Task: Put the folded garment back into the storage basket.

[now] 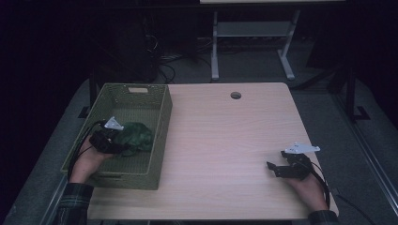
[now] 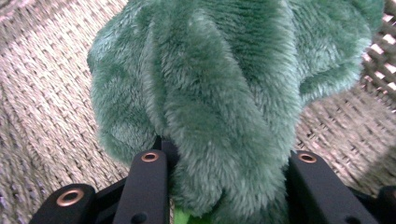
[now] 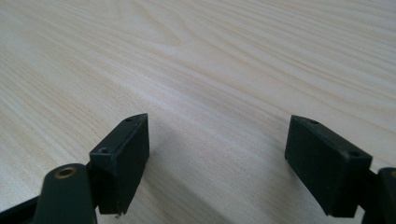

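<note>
The left claw [image 1: 114, 146], clamped on a green plush cloth [image 1: 135, 136], lowers it into the woven basket [image 1: 162, 126]. Next, a release. The right claw [image 1: 276, 168] rests apart on the surface [image 1: 225, 136].

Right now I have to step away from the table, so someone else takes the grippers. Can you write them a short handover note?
Left gripper: down inside the green woven basket, jaws closed on a green plush toy, which is between them.
Right gripper: open and holding nothing, just above the bare wooden table at its right side.
Done: the plush toy is inside the basket, at or just above its floor.
Left: let go of the toy and lift the left gripper out, probably.
</note>
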`<action>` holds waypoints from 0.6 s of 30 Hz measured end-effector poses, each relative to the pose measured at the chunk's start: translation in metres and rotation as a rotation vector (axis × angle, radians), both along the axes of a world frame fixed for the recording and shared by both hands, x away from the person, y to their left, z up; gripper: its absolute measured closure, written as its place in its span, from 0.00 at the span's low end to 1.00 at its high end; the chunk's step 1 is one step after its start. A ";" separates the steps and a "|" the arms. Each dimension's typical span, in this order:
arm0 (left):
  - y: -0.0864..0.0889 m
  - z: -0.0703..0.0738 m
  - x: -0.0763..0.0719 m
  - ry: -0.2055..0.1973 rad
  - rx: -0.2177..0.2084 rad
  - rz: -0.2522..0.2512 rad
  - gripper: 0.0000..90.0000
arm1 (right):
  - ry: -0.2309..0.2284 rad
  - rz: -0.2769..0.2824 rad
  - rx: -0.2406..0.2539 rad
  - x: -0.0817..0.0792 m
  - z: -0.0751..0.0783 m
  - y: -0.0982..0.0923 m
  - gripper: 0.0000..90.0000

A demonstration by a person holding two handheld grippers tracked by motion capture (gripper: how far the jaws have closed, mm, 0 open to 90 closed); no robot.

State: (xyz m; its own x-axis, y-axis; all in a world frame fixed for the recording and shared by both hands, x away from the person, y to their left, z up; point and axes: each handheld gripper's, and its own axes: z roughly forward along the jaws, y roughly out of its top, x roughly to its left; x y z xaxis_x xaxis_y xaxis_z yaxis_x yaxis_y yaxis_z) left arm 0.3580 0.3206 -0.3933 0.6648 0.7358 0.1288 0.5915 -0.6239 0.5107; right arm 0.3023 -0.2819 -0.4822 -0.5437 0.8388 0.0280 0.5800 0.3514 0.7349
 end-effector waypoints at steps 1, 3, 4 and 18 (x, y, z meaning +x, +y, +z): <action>-0.001 -0.001 0.000 0.005 0.004 -0.002 0.69 | 0.000 0.000 0.000 0.000 0.000 0.000 0.24; -0.001 -0.002 0.001 0.008 0.009 -0.007 0.68 | 0.000 0.000 0.000 0.000 0.000 0.000 0.24; -0.002 -0.003 0.001 0.012 0.008 -0.006 0.67 | 0.000 0.000 0.000 0.000 0.000 0.000 0.24; 0.000 -0.007 0.002 0.072 -0.045 -0.012 0.27 | 0.000 -0.001 0.001 0.000 0.000 0.000 0.24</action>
